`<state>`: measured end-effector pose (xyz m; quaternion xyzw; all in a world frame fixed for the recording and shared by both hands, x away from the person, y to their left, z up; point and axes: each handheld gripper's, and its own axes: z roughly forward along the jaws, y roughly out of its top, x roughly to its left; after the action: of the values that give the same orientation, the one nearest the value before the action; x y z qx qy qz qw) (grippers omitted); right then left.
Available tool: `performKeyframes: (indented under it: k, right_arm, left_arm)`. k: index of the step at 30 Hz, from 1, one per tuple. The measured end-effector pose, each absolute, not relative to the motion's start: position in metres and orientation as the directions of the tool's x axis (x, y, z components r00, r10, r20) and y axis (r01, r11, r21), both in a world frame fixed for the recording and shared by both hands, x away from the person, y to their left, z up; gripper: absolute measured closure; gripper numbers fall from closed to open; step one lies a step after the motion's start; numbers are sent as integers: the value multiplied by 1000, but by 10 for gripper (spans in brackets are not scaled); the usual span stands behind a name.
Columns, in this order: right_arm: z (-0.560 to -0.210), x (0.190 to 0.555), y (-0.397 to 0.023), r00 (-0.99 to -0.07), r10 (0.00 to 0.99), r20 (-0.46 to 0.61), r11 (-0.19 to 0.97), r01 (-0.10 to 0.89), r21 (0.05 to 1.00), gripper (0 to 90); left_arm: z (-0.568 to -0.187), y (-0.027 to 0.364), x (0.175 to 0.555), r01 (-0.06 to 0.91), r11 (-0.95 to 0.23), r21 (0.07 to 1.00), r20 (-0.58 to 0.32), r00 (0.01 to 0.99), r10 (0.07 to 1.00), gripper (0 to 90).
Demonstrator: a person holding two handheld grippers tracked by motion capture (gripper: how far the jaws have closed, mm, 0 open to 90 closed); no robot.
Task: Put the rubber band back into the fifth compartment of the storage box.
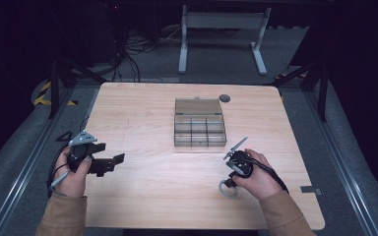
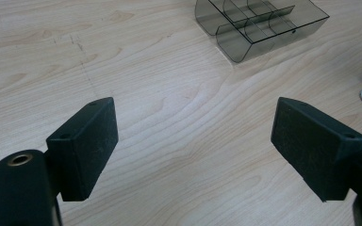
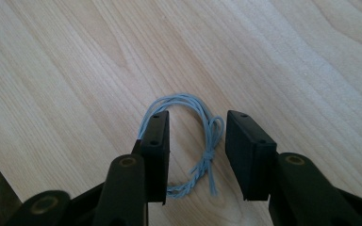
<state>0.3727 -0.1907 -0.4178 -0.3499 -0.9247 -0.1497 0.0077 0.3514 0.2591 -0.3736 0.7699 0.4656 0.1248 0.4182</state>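
- Right now the right gripper [image 3: 195, 155] points down at the desk [image 3: 75, 70], jaws partly spread, not yet pinching.
- Between those jaws lies a small loop of pale blue string [image 3: 188, 141], flat on the wood. One jaw sits on the loop's left side; the knotted, twisted side with its loose tail lies in the gap, nearer the other jaw. No pad presses on it as far as I can tell.
- The loop's long axis runs along the jaws, away from the camera; the jaws would close across its short width. My reading: closing a bit more should catch the knotted strand, if the tips are low enough to meet string this thin.
- In the high view the string [image 1: 228, 190] is at the near right of the desk, just under the right gripper [image 1: 232, 174]; the right hand [image 1: 258, 174] is plainly the nearer one.
- Left gripper [image 2: 195, 150]: jaws spread wide, nothing between them but bare wood. In the high view it [image 1: 109, 163] hovers at the near left, well apart from the string.
- A smoky clear plastic box with compartments [image 1: 199, 123] stands at mid-desk, beyond both hands, lid open; the compartments look empty.
- A dark round cap [image 1: 224, 98] sits in the desk's far edge.
- No brand, label or writing readable anywhere.
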Motion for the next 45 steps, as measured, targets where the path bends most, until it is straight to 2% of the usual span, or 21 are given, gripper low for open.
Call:
performKeyframes:
  k: [19,32,45]
  right_arm:
    - [-423,372,-188,-748,660,70,723,658,209,696]
    - [-428,370,-182,-758,652,17,748,646,154,847]
    - [-422,368,-182,-756,654,17,742,646,177,858]
  left_arm:
    - [-373,259,351,612,-216,761,-197,535,821,161]
    - [-372,260,351,611,-214,762,-202,539,818,161]
    - [-373,260,351,610,-217,762,-200,540,818,161]
